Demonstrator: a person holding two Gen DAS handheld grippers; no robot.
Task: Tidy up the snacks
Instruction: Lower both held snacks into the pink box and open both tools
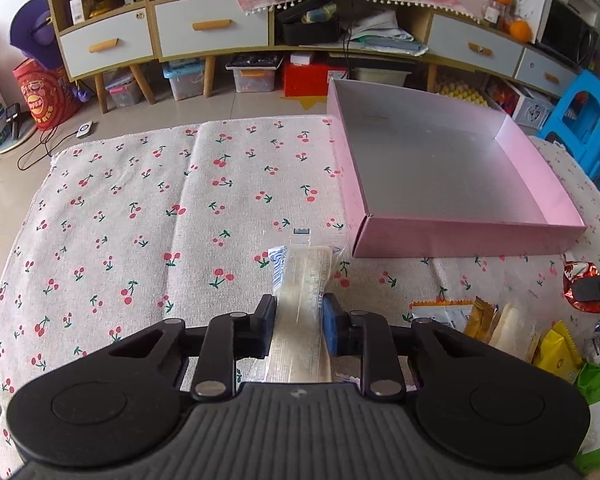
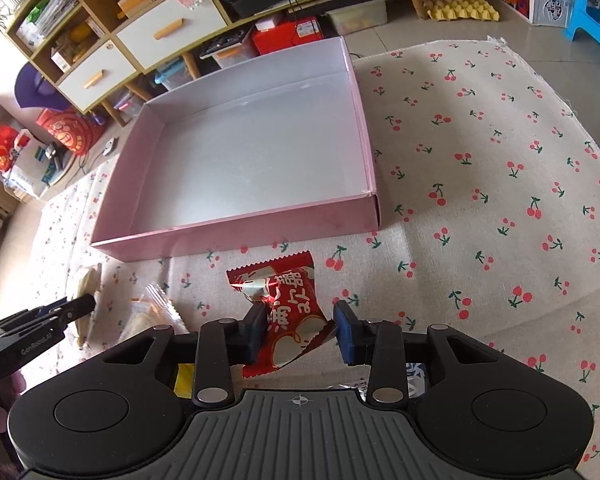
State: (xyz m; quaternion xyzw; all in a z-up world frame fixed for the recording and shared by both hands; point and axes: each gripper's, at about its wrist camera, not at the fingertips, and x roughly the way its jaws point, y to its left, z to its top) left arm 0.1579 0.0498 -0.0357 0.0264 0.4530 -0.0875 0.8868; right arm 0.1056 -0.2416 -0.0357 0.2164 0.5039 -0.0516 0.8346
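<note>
Red Chinese-lettered snack packet [image 2: 290, 312] gripped in right gripper [image 2: 300, 330] jaws; clear wafer pack [image 1: 300, 304] clamped in left gripper [image 1: 298, 326].

Box [image 2: 236, 152] on cloth [image 2: 480, 184]; snacks [image 1: 512, 328] nr, prob. in front.

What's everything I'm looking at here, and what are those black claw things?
Box: one, pink outside, silvery inside, empty, on the cloth.
Cloth: one, cream with red cherries, covering the table.
Clear packet: one, transparent with blue print, held in the left gripper.
Red packet: one, red and white, between the right gripper's fingers.
Loose snacks: several, yellow, gold, green, at the cloth's near edge.
Left gripper: black, hand-held, shut on the clear packet.
Right gripper: black, hand-held, around the red packet.
</note>
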